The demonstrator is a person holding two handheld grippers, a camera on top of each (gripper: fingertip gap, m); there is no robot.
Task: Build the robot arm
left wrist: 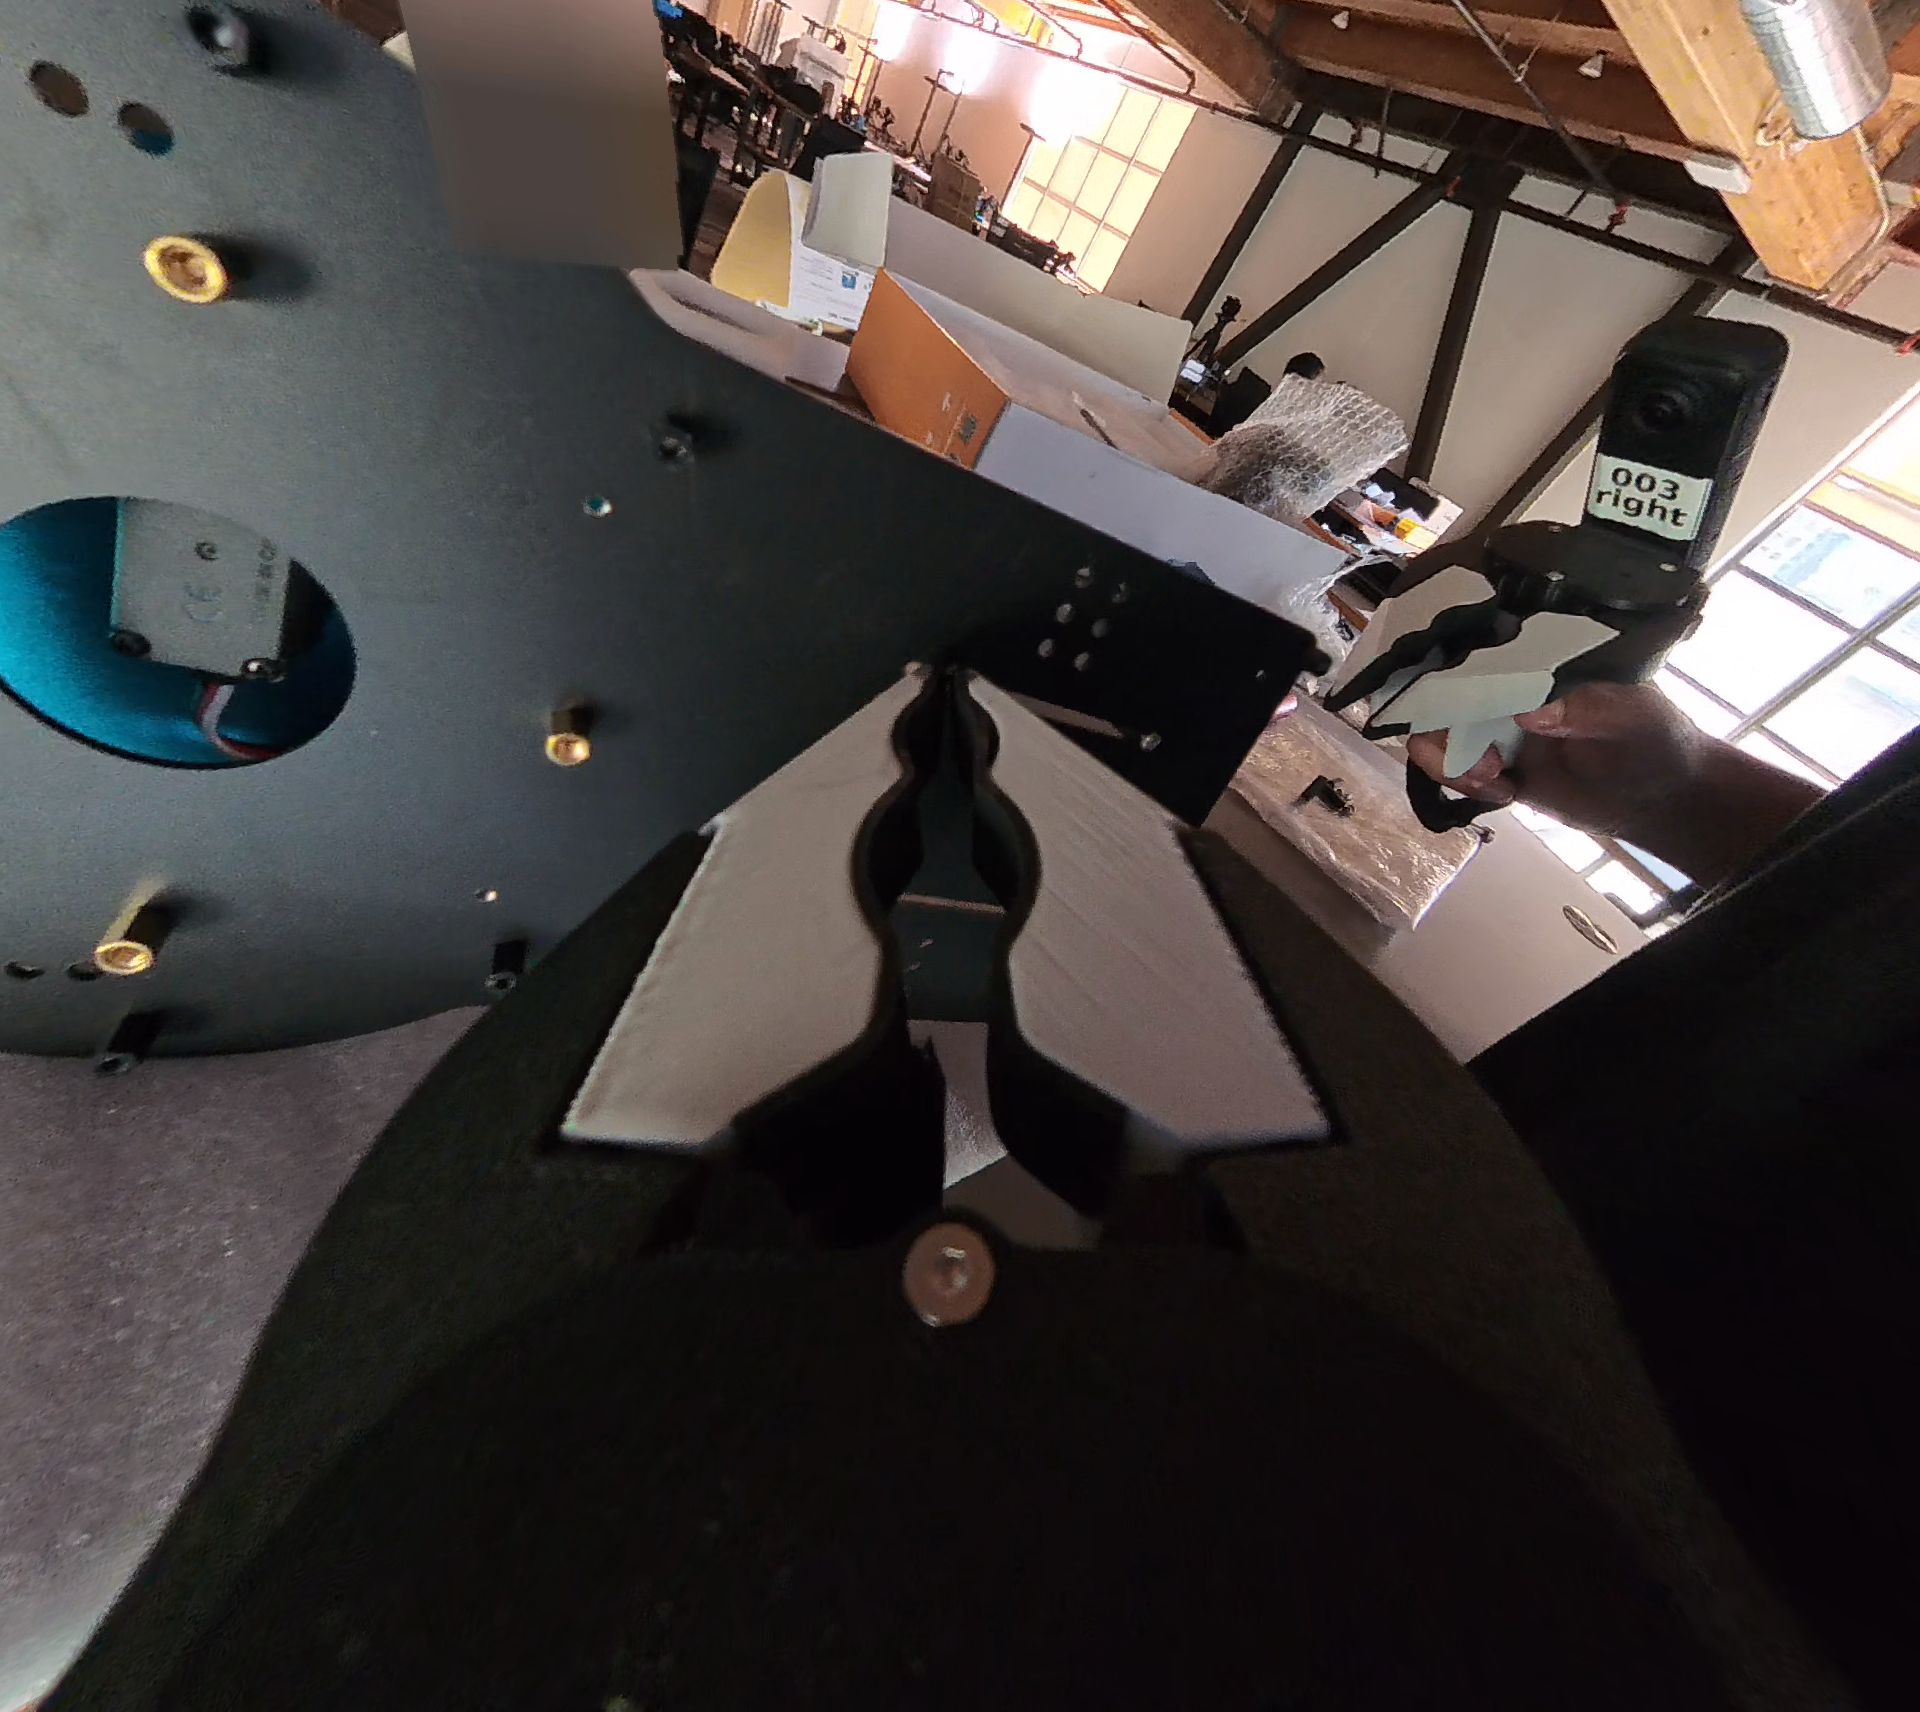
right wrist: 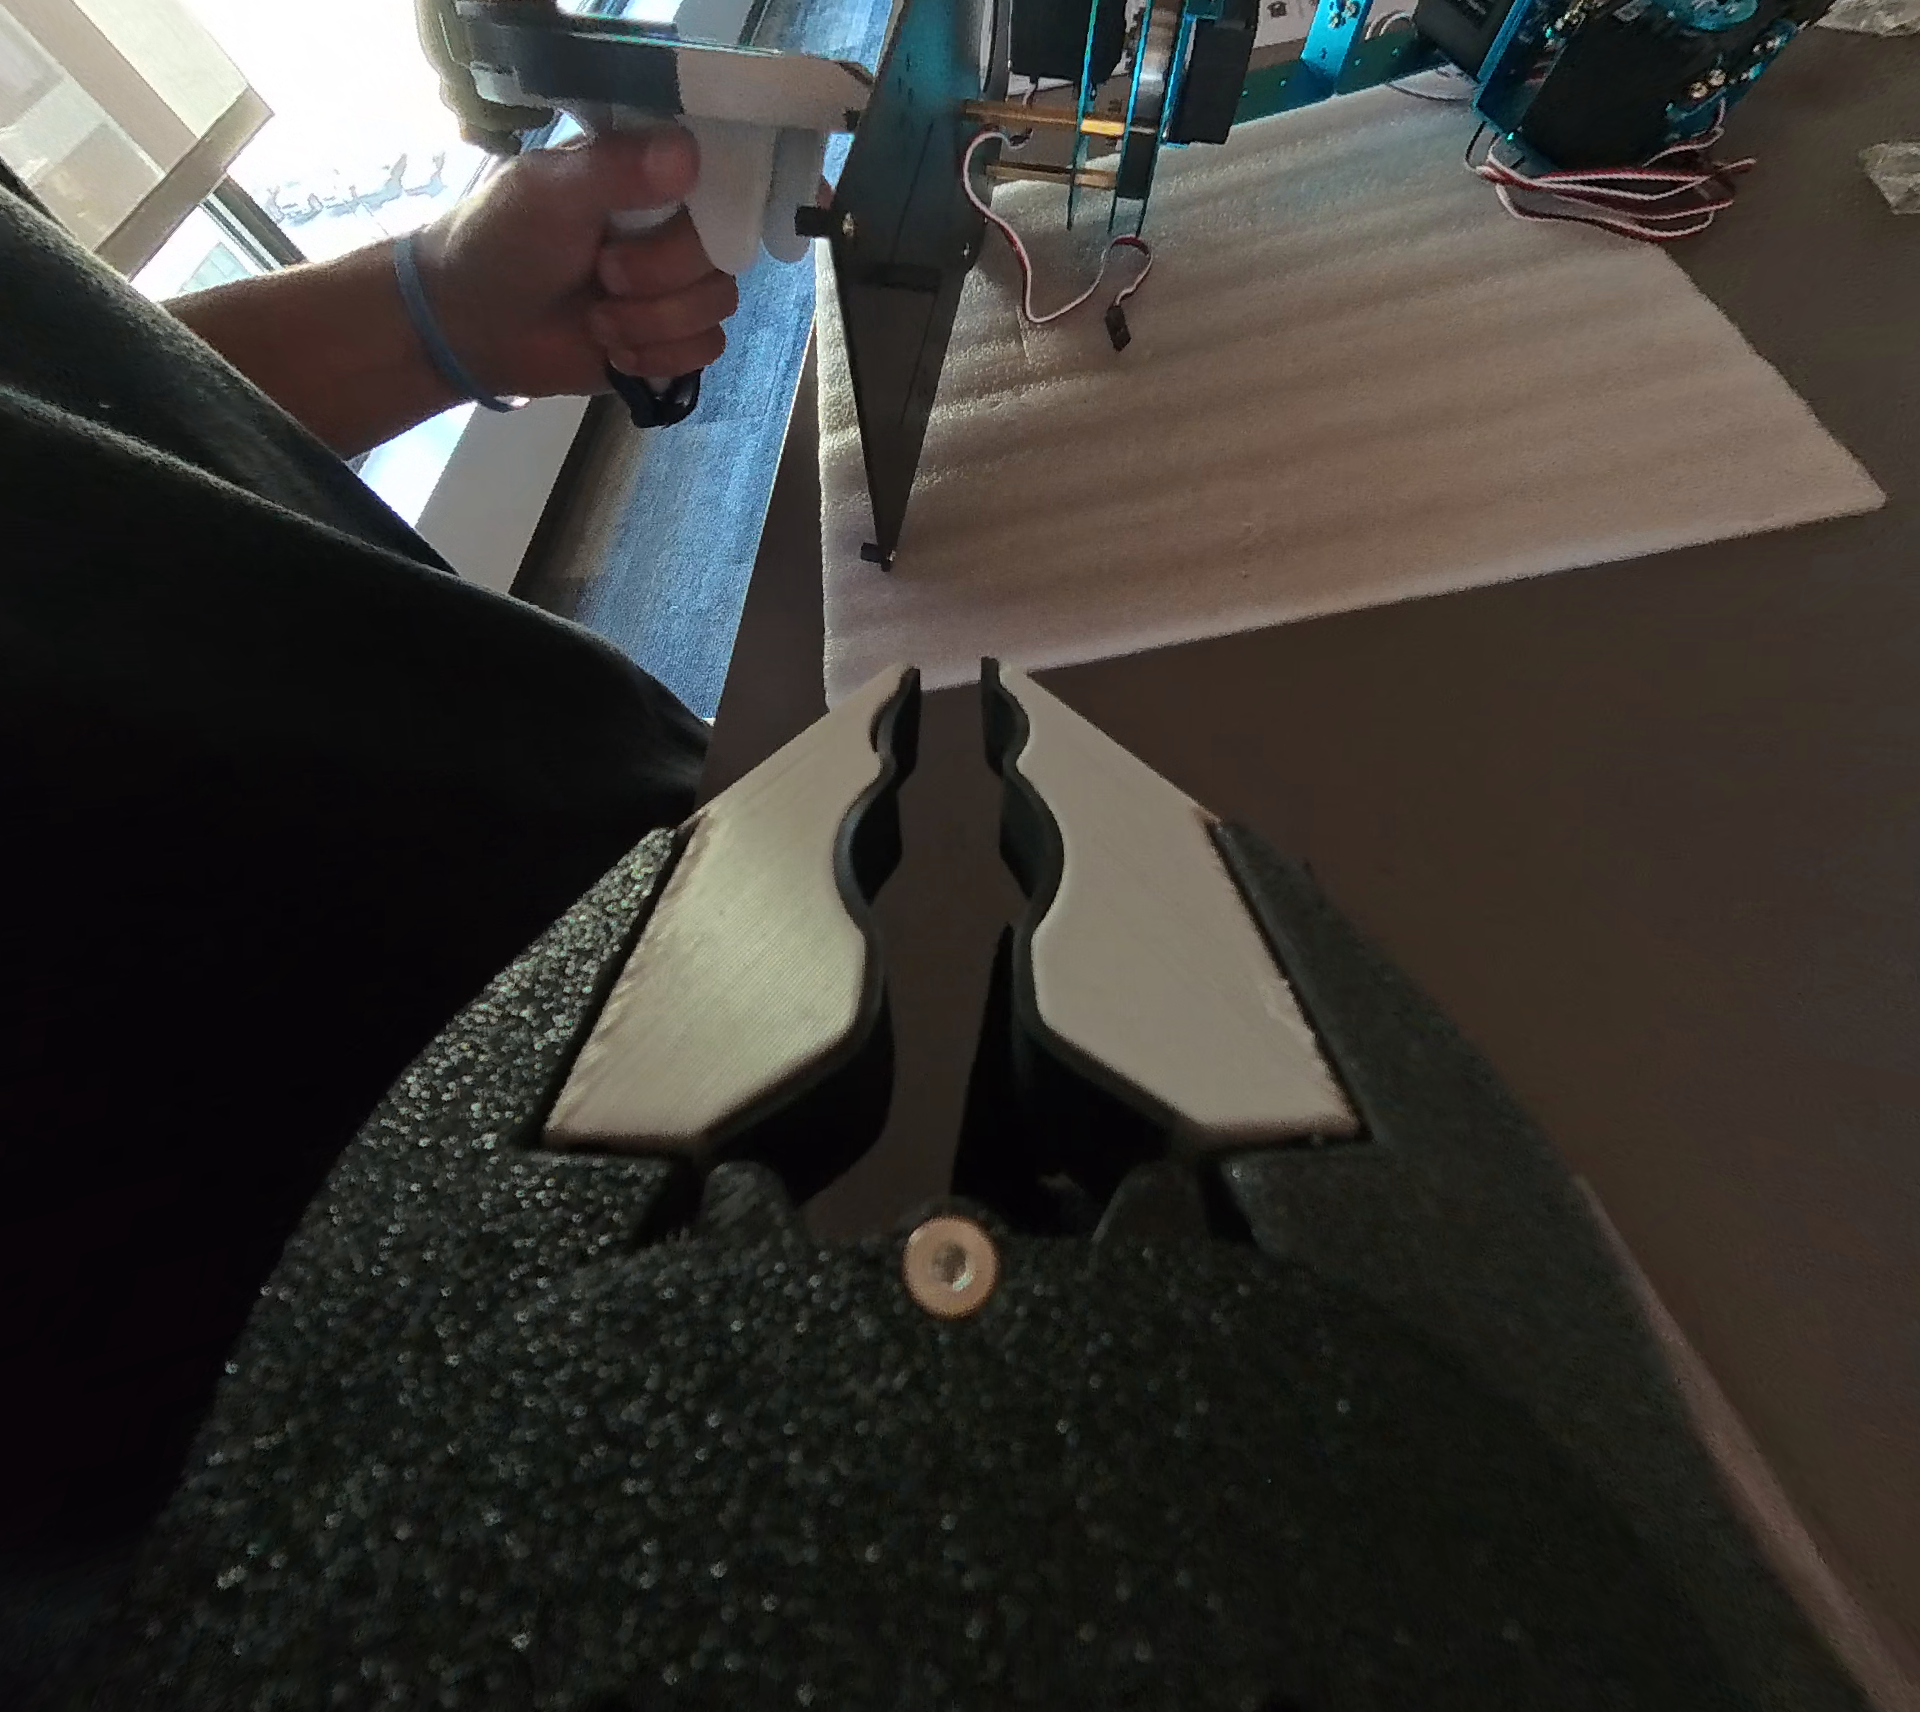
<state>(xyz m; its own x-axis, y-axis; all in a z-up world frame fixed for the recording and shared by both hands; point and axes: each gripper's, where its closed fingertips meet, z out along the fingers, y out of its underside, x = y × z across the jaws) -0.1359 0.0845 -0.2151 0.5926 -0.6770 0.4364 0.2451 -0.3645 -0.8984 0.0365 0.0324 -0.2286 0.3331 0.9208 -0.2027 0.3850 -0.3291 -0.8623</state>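
The left wrist view looks forward along its own left gripper (left wrist: 951, 675), tilted upward and very close to a black base plate (left wrist: 436, 519) filling the left of the frame, with ceiling beams across the top. The right wrist view sits farther back and looks down along the right gripper (right wrist: 951, 675) over a tabletop toward a white foam sheet (right wrist: 1299, 374) in the upper half. Both views share that plate (right wrist: 914, 208), and each shows the other gripper, at right centre and upper left.
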